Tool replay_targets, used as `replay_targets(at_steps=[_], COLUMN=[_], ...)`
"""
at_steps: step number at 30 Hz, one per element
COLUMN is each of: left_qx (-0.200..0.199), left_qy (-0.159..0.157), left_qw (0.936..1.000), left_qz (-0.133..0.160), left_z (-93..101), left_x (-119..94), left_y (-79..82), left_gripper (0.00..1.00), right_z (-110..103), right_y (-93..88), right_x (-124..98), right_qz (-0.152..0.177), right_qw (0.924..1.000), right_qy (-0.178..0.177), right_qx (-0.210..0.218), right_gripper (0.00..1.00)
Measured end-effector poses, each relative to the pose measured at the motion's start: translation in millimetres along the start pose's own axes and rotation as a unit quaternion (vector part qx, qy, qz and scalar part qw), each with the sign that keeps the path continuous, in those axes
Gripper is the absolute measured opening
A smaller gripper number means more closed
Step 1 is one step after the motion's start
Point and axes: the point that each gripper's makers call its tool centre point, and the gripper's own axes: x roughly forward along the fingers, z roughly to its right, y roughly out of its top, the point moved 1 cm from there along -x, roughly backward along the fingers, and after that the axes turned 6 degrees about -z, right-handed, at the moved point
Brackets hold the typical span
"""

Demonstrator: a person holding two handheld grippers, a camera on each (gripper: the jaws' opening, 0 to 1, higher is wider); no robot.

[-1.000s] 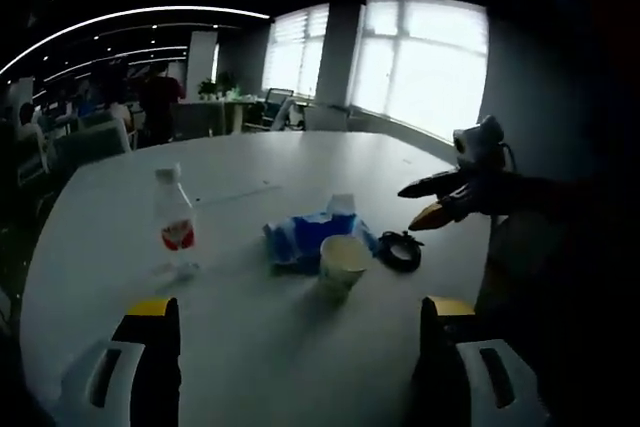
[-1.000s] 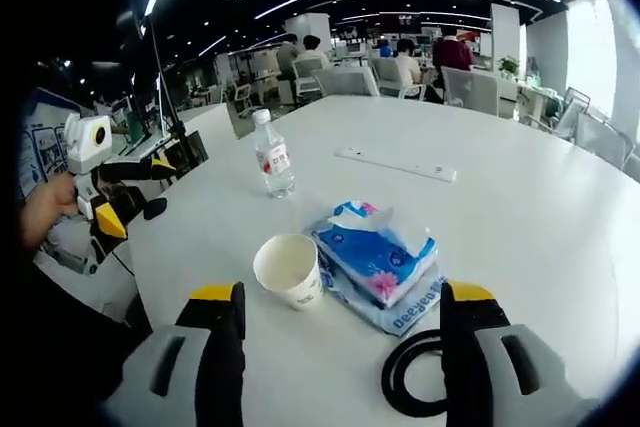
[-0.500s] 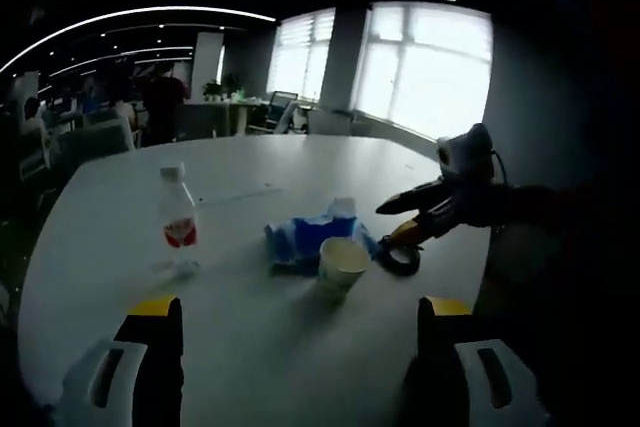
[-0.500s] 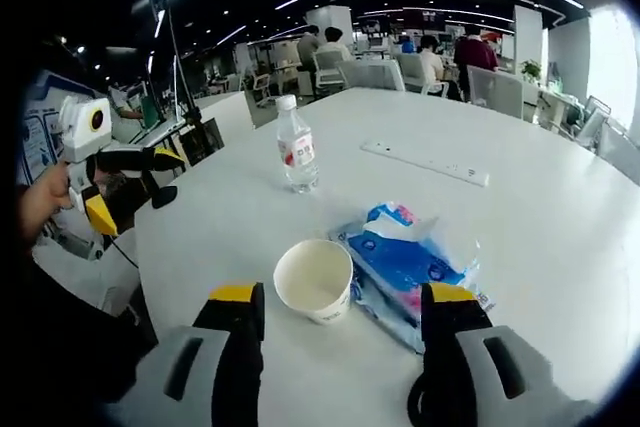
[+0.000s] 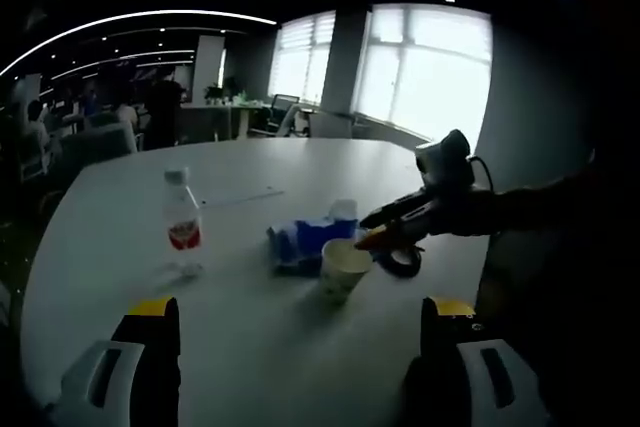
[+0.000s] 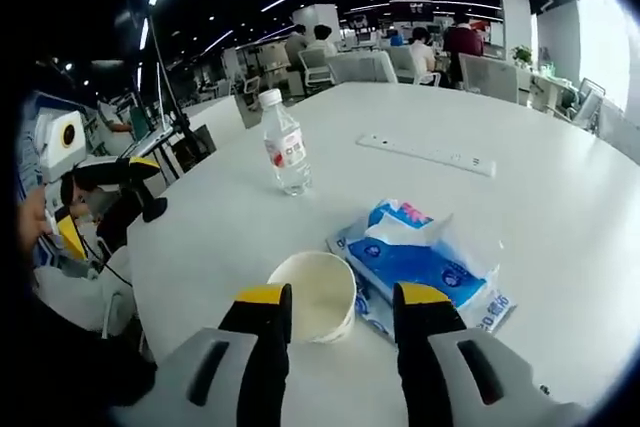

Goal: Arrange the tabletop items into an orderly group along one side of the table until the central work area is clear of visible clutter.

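Tabletop items, status: grouping not finished. By my reading the items lie loosely gathered toward the near edge of the tabletop (image 6: 560, 187), not yet in a tidy row along one side; most of the arranging is left.

Count, largest to smallest:
- Power strip (image 6: 425, 153), one: white, flat, well out toward the middle of the tabletop, apart from the rest.
- Tissue pack (image 6: 425, 257), one: blue soft pack, a tissue sticking up, near the front edge, just beside the cup.
- Water bottle (image 6: 285, 144), one: clear, red label, upright, apart from the cup and nearer the left edge as the right gripper view shows it.
- Paper cup (image 6: 313, 293), one: white, upright, empty as far as visible, close to the near edge.
- Cable coil (image 5: 403, 259), one: black, lying beside the cup.

Right gripper (image 6: 341, 307): jaws narrowed around the cup's rim; firm contact cannot be told.
Left gripper (image 5: 297, 315): jaws spread wide, holding nothing, back from the items.
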Motion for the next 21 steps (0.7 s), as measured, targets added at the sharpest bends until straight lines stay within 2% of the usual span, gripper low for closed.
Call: replay_targets(at_steps=[8, 15, 21], left_qx=[0.006, 0.001, -0.007], left_qy=[0.004, 0.003, 0.005], left_qw=[1.0, 1.0, 1.0], left_qz=[0.006, 0.002, 0.004], left_z=[-0.4, -1.7, -6.1], left_x=[1, 0, 0], left_y=[0.2, -7.1, -8.8], left_gripper=[0.99, 0.96, 0.97], right_z=[-2, -3, 1], right_y=[-5.7, -10.0, -10.9], right_x=[14, 21, 25], right_qz=[-0.021, -0.033, -0.036], right_qw=[0.9997, 0.9993, 0.999], right_qy=[0.005, 0.012, 0.012], right_qx=[-0.01, 0.014, 0.022], right_gripper=[0.27, 0.21, 0.13])
